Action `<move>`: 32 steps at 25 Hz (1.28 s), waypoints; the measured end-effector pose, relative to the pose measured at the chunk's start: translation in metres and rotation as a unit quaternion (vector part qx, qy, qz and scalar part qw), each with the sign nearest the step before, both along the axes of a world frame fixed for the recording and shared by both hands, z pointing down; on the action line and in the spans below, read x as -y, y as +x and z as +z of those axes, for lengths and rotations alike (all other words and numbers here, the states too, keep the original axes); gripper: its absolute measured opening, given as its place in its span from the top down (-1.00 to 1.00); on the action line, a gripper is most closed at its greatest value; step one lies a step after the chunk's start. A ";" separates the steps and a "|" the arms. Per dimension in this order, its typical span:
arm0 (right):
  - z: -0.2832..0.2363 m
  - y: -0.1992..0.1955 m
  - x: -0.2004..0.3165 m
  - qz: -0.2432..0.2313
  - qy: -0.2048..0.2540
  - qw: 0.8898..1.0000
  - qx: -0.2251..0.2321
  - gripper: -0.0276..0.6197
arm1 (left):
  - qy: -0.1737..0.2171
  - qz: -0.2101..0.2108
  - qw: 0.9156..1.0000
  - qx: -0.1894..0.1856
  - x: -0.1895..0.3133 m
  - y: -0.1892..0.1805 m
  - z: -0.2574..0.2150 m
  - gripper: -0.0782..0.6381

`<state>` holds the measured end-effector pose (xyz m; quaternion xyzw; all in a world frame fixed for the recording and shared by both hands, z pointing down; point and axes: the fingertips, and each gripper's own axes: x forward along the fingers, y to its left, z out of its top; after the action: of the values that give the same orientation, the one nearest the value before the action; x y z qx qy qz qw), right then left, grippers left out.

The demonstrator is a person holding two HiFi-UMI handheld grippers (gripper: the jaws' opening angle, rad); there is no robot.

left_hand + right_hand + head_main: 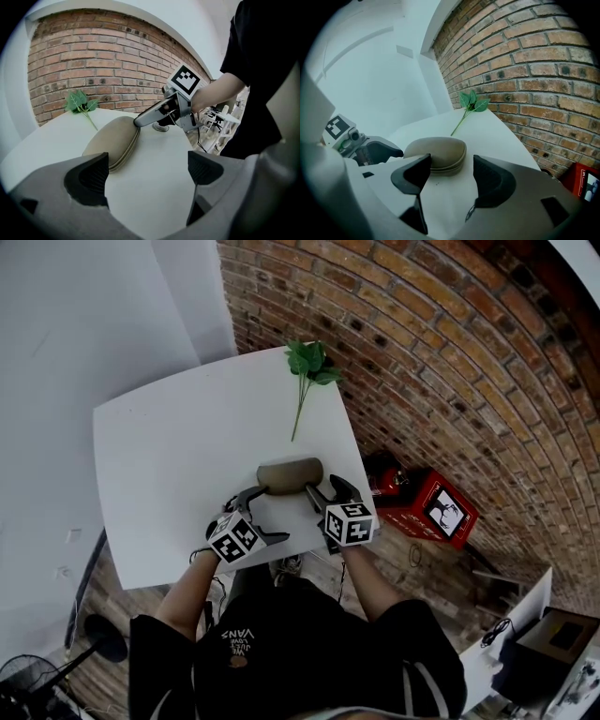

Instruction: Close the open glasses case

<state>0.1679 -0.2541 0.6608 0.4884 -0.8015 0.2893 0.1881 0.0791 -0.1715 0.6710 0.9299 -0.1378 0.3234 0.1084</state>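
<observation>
A tan oval glasses case lies on the white table with its lid down and only a thin seam showing along its edge. My left gripper stands open at the case's left end, and in the left gripper view the case lies just ahead of its left jaw. My right gripper is open at the case's right end. In the right gripper view the case lies just beyond the wide-apart pads, which do not press on it.
A green leafy sprig lies at the table's far edge by the brick wall. A red box sits on the floor to the right of the table. The table's near edge runs just below both grippers.
</observation>
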 end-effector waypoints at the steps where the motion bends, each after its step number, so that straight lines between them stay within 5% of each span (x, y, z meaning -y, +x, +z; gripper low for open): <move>1: 0.000 0.000 0.000 0.000 0.000 1.000 0.000 0.04 | 0.000 -0.004 1.000 -0.002 0.000 0.000 -0.001 -0.69; 22: -0.041 0.016 -0.029 0.007 0.046 0.999 0.029 0.13 | 0.057 -0.082 0.994 -0.040 0.003 -0.007 -0.045 -0.69; 32: -0.070 0.029 -0.065 0.001 0.095 0.995 0.036 0.71 | 0.148 -0.168 0.972 -0.072 -0.011 -0.029 -0.090 0.03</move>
<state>0.1973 -0.1893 0.5912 0.4939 -0.8313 0.2294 0.1114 0.0505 -0.1605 0.5807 0.9200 -0.3304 0.2084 0.0318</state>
